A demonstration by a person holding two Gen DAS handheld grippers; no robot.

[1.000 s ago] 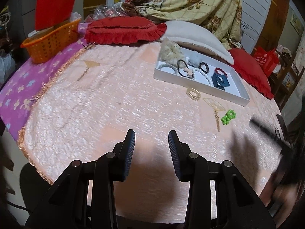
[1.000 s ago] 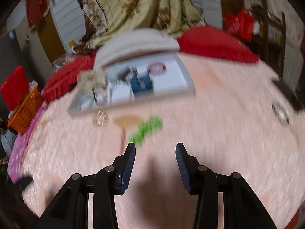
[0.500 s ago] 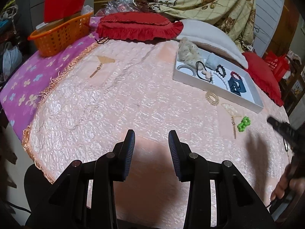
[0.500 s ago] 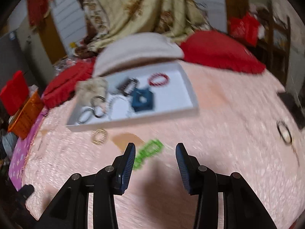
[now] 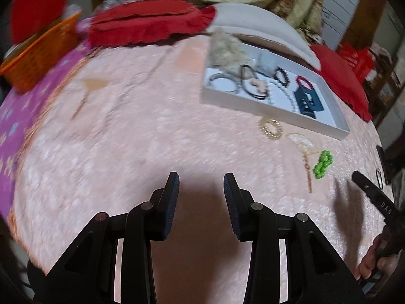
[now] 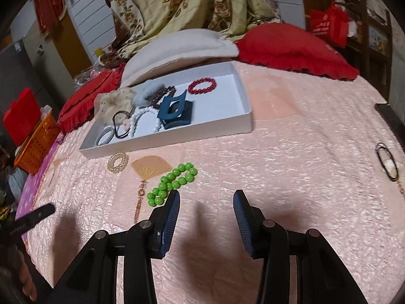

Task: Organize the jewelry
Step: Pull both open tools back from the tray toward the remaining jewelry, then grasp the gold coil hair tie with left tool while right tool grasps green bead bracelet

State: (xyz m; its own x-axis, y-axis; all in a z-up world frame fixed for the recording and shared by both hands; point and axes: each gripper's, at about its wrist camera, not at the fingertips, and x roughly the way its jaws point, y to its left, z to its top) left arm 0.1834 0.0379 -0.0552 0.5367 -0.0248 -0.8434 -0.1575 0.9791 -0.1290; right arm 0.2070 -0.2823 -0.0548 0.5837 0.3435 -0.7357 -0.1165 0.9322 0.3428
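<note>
Big white cardboard tray point(image 6: 243, 124) w/ jewelry sits far back on the pink bedspread point(image 6: 291, 157). Green bead bracelet point(image 6: 173, 181) lies outside it, long way slanting, just front-left of the right gripper point(image 6: 206, 197). Both grippers open & empty; left gripper point(image 5: 201, 179) is farther away.

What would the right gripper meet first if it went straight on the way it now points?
Probably only the bare pink bedspread: the open right gripper has the green bead bracelet just left of its line, and the white tray lies farther on; depth is unclear.
</note>
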